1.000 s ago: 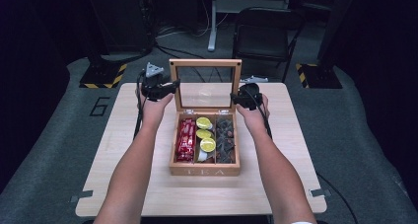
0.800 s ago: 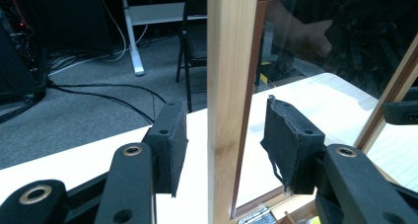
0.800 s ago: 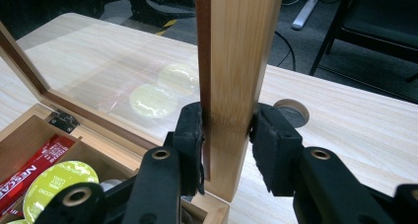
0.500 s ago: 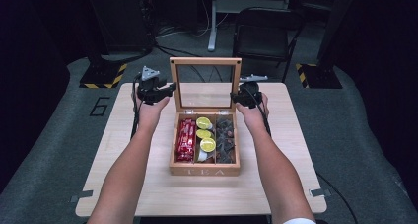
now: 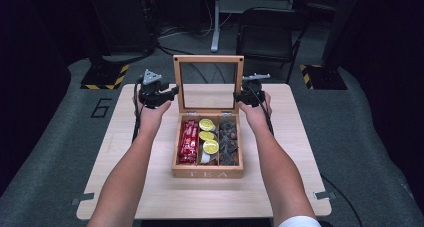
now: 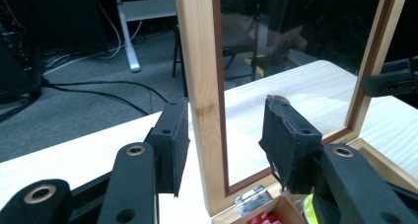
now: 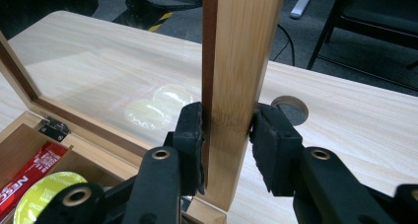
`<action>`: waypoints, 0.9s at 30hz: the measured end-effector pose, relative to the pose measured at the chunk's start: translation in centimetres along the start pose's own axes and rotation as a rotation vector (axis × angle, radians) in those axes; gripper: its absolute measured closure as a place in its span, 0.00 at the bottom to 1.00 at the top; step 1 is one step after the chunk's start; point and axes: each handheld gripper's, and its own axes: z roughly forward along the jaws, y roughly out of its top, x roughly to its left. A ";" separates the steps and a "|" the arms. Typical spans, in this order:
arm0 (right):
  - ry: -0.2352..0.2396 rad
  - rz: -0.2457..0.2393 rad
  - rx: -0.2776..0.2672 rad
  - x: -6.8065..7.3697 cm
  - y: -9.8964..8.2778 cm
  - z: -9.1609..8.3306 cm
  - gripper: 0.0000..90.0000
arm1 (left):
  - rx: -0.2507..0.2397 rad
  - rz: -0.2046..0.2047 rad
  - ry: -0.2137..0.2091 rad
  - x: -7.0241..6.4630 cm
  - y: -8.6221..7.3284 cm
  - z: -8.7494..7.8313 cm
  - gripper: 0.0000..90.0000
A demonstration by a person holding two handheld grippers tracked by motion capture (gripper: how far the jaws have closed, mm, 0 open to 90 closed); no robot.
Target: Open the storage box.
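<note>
A wooden tea box (image 5: 207, 173) stands mid-table with its glass lid (image 5: 208, 59) raised upright. Red packets (image 5: 188, 142), yellow-topped capsules (image 5: 207, 136) and dark wrapped pieces (image 5: 229, 141) fill its three compartments. My left gripper (image 5: 172, 91) straddles the lid's left frame post (image 6: 199, 61). The jaws of the left gripper (image 6: 224, 130) have just been closing with the post between them. One pad sits next to the wood and the other stands well apart from it. My right gripper (image 5: 239, 96) is shut on the lid's right frame post (image 7: 241, 46), with both pads of the right gripper (image 7: 227, 130) pressed to the wood.
The light wooden table (image 5: 150, 187) has bare room on both sides of the box and in front of it. A round cable hole (image 7: 291, 105) lies behind the lid's right post. A dark chair (image 5: 270, 27) and floor cables sit beyond the far edge.
</note>
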 end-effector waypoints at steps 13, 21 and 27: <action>-0.010 0.037 0.015 -0.1 0.3 0.7 0.72 | 0.026 0.020 0.012 0.6 -0.2 -1.0 0.61; -0.009 0.038 0.020 -0.2 0.5 1.0 0.72 | 0.030 0.019 0.003 0.5 -0.3 -1.0 0.61; -0.016 0.041 0.031 -0.2 0.6 1.1 0.72 | 0.033 0.010 -0.004 0.6 -0.5 -1.1 0.60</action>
